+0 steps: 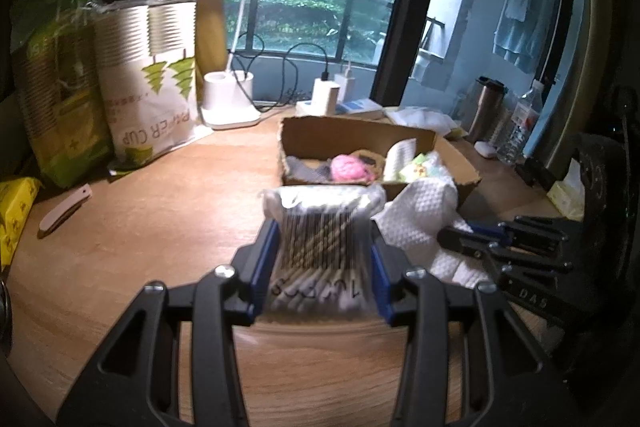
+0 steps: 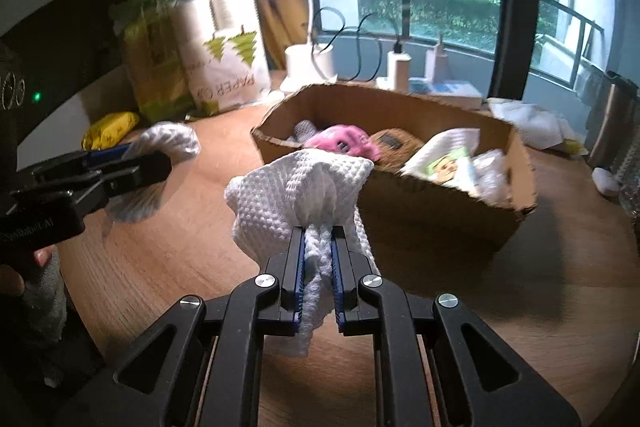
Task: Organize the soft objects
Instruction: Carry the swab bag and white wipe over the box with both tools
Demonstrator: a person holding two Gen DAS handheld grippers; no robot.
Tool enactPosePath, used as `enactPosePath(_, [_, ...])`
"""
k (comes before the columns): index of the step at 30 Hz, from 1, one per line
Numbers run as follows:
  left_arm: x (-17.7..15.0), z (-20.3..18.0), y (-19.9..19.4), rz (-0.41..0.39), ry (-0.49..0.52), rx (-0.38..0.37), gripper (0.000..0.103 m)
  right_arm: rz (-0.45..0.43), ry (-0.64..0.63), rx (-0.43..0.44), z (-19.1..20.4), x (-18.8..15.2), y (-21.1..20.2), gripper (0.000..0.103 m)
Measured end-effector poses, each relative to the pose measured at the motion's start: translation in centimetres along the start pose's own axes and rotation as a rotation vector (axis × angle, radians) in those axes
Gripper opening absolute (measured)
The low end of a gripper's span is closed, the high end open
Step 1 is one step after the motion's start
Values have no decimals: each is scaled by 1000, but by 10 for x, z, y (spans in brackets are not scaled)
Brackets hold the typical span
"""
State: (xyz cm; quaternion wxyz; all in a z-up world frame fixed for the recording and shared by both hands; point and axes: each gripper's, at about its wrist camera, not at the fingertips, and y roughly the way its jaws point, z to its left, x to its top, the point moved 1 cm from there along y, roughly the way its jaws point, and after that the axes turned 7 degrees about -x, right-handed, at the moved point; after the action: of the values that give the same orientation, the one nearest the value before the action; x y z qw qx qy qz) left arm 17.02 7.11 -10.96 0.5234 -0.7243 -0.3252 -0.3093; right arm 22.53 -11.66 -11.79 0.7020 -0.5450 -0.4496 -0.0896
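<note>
Here, the right gripper point(image 2: 318, 259) has its blue-padded black fingers pressed together on a white waffle-textured cloth point(image 2: 298, 195), pinching a bunched fold so the rest billows above the fingertips and a loose tail hangs below them. Gripped by a gathered fold like this, the limp fabric can probably travel in one piece without dragging on the wooden table point(image 2: 460, 287). The cloth hangs clear of the table, just in front of the near wall of an open brown cardboard box point(image 2: 440, 211).

The left gripper point(image 1: 324, 263) holds a clear plastic packet of cotton swabs point(image 1: 320, 239) between its partly spread fingers, the pads squeezing the packet's two sides. The swabs lie in a neat row, pale sticks with white tips, and blurred lettering shows at the near end. This packet too is lifted off the table, near the box and beside the white cloth.

Inside the box lie a crumpled pink item point(image 2: 344, 143), something brown and knitted-looking point(image 2: 394, 147), a grey piece, and pale packets at the right end. The box seems to be the collecting place, so both held things are likely bound for it.

Further back stand a lit white desk lamp point(image 1: 228, 99) and a white paper-cup bag with green trees point(image 1: 156, 83), before a window
</note>
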Motion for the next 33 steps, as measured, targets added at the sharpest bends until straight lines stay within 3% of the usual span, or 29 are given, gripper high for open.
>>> enactPosePath(18, [54,-33,21,-64,69,-10,44,-94,41,-26,-47,38,-20,13])
enactPosePath(33, [89,-19,47,-120,62,-3,44,-112,40,-55,-66,73,-1,13])
